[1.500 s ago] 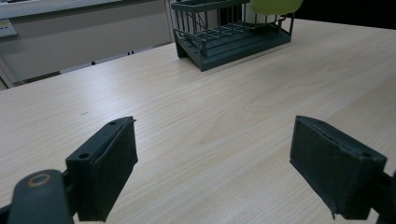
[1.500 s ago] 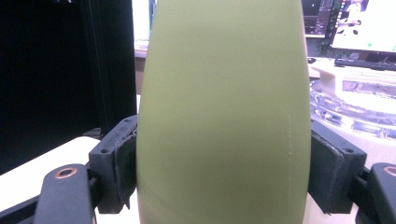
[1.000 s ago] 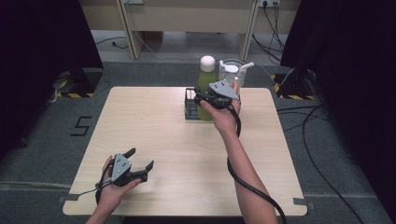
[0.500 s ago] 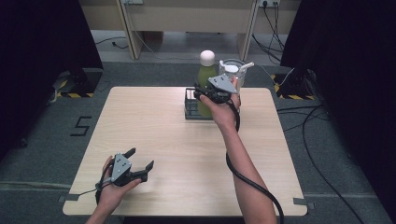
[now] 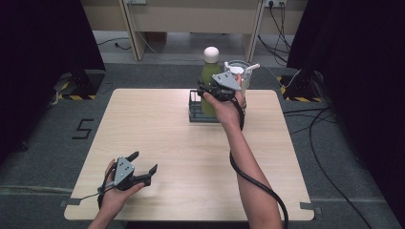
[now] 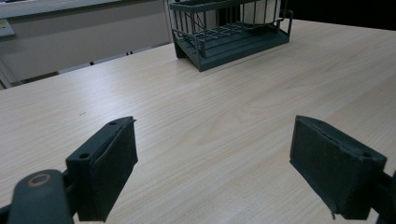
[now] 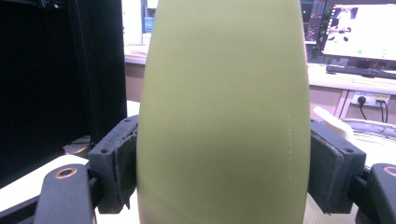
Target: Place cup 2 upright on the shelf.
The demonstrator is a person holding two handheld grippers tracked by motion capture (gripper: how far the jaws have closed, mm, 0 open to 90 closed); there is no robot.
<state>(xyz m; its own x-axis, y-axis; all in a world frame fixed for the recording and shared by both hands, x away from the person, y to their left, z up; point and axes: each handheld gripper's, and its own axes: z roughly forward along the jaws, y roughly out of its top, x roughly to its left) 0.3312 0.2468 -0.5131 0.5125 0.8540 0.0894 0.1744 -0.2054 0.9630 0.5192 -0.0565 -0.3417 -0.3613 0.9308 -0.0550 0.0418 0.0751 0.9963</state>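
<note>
A green bottle (image 5: 207, 76) with a white cap stands upright over the dark wire rack (image 5: 195, 116) at the table's far side. My right gripper (image 5: 210, 89) is shut on the bottle's body. In the right gripper view both pads press the green bottle (image 7: 224, 116) from either side. Whether its base rests in the rack is hidden by the hand. My left gripper (image 5: 143, 162) is held low near the table's front left corner, open, with nothing between its pads (image 6: 107, 163). The wire rack (image 6: 224, 39) lies far ahead of it.
A clear container with a white lid (image 5: 239, 71) stands at the rack's right end, close beside the bottle. The wooden table (image 5: 157, 129) is bare between the two hands. Cables and dark curtains lie beyond the table's edges.
The right gripper has raised the green bottle a little, so its cap sits higher than before. The left gripper has stayed where it was.
</note>
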